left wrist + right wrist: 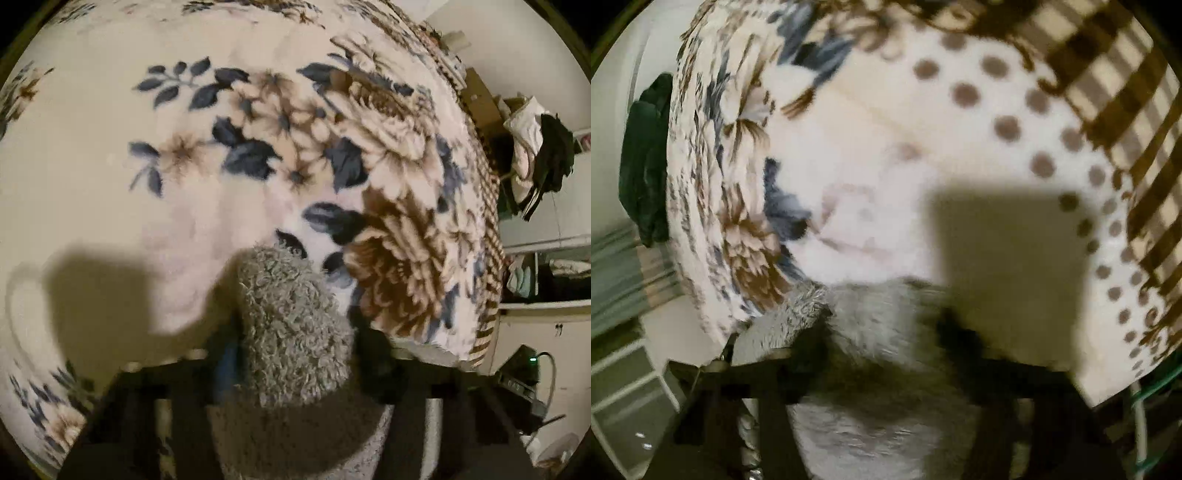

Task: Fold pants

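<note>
Both tongs point steeply down at a bed, each with grey fleecy cloth bunched between its 2 fingers.

Left wrist view: the left tongs [295, 354] stand partly closed, and a thick wad of the grey pants [295, 321] fills the gap, so the grip looks set on the cloth. The wad pokes forward past the fingertips and hangs over the flowered blanket [184, 122] that covers the bed. Off to the side, well apart, a heap of clothes [535, 155] sits near some shelves.

Right wrist view: the right tongs [886, 350] are likewise partly closed with pants cloth between the fingers; the picture is blurred, but the fabric seems pinched. More grey fleece spreads below the fingers and to the side. Beyond lies the blanket's dotted and checked border, with the tongs' shadow across it.

As a judgement, the pants are soft, plush and light, limp with no stiffness, and bulky when gathered. They should not slip easily. Corners or a hem edge, taken 1 in each tongs, would serve best for a flat fold.
</note>
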The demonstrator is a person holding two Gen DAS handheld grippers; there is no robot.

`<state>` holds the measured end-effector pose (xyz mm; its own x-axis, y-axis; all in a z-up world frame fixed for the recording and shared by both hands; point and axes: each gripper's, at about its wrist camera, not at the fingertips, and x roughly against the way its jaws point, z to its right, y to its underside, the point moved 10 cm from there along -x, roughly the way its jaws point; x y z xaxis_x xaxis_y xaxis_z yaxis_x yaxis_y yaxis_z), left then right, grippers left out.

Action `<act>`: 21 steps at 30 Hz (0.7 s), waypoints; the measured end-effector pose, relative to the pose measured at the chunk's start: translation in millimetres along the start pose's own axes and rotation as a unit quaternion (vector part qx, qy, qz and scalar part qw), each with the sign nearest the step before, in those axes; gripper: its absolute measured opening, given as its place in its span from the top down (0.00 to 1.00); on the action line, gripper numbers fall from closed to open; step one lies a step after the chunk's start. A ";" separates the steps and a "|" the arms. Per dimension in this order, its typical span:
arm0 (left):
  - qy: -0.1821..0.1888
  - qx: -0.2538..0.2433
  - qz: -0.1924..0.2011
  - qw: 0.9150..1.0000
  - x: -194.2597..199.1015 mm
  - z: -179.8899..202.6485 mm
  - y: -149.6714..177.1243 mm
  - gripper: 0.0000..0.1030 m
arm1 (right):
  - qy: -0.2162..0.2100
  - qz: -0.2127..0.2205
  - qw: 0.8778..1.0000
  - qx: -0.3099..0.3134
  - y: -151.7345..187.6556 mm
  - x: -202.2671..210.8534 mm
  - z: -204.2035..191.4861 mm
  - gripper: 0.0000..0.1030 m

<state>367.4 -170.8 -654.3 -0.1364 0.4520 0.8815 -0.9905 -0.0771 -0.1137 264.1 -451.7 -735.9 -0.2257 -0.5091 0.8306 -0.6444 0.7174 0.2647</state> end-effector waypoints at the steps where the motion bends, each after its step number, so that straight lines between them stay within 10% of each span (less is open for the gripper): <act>1: 0.001 -0.004 0.003 1.000 0.2 0.1 -1.2 0.67 | 0.003 0.007 1.000 0.009 6.2 1.8 2.2 0.62; 10: -0.020 0.011 -0.001 1.000 -12.6 -25.5 -15.4 0.73 | 0.060 0.054 0.994 0.068 -21.0 16.0 -12.8 0.69; 14: -0.002 0.029 -0.010 1.000 0.2 -20.2 -14.5 0.68 | 0.048 0.029 0.996 0.069 -21.4 14.0 -15.6 0.53; 17: 0.009 0.052 -0.003 0.999 22.5 -17.3 -8.1 0.41 | 0.020 0.026 0.997 0.064 -7.5 36.7 -13.0 0.31; 21: 0.020 0.041 0.027 0.999 54.0 -6.7 11.8 0.15 | 0.037 0.018 0.998 0.054 28.5 58.4 10.0 0.31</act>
<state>348.2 -141.3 -611.1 -0.1909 0.4795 0.8566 -0.9773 -0.1745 -0.1201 225.3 -465.7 -684.7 -0.1979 -0.4440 0.8739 -0.7130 0.6770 0.1825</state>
